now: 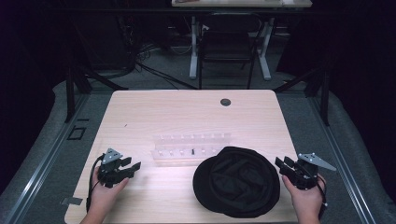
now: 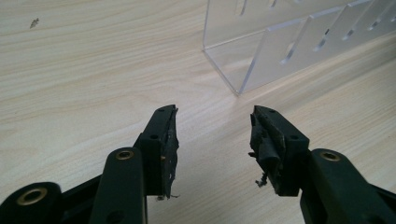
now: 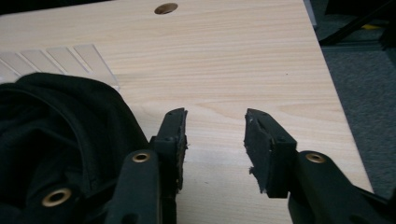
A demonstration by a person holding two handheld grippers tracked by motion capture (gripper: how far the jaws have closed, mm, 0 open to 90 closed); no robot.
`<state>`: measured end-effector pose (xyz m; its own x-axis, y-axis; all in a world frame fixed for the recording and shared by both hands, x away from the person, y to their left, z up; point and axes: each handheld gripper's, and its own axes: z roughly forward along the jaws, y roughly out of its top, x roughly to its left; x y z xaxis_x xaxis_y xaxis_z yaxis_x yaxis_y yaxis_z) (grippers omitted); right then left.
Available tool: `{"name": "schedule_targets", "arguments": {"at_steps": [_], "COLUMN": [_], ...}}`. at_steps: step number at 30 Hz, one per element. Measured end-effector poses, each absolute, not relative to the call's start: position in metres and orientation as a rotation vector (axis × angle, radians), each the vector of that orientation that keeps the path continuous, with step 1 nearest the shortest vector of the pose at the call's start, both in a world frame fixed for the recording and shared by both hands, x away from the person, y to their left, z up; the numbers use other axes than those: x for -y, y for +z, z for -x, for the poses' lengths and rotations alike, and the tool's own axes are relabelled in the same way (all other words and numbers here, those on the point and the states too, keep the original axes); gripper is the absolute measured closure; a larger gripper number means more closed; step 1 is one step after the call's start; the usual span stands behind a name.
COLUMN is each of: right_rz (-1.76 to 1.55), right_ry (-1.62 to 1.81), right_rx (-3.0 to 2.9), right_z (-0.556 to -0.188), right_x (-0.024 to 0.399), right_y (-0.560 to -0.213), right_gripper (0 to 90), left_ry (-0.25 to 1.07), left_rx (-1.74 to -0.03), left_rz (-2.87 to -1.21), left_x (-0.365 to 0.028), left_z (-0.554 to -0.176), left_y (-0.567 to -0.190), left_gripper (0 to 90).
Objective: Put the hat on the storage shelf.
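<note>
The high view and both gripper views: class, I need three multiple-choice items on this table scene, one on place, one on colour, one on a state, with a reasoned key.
1. Where does the cap lie?
A. Nearer the right gripper
B. Nearer the left gripper
C. Inside the clear rack

2. What colour is the cap?
A. White
B. Black
C. Red

3. How do the left gripper's jaws stand?
A. Shut on the cap
B. Shut on the rack
C. Open, holding nothing

Key: 1 A, the cap sits at the table's right front by that gripper; 2 B, its cloth is black; 3 C, bare table shows between the parted jaws.
</note>
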<state>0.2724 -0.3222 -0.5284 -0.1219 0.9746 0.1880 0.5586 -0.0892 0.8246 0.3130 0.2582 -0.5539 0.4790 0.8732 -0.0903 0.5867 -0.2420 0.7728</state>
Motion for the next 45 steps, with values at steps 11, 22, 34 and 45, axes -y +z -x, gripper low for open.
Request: {"name": "schedule_targets", "arguments": {"at_steps": [11,22,34,45], "right_rz": [-1.664,-1.766,-1.801,-1.898], "right_ry": [1.001,0.994,0.926,0.82], "right_rx": [-1.797,-1.845,-1.944,-2.059], "right_z": [-0.271,-0.269,-0.269,-0.275], "right_x": [0.313,0.311,0.305,0.304], "right_y": [-0.518,-0.497,-0.482,-0.472], "right_gripper": [61.0,62.2,63.4,64.5], "left_ry": [0.491,0.524,0.515,0.504], "left_rx": [-1.184,-1.208,-1.21,-1.231], "left_rz": [-1.953,-1.968,-2.002,-2.007], "left_x": [-0.258,-0.251,-0.249,-0.251], "left_z": [-0.31,-0.312,-0.312,-0.313], "left_y": [-0.55,-0.553,-0.554,-0.555], "left_gripper": [53.2,45.4,44.0,49.2]}}
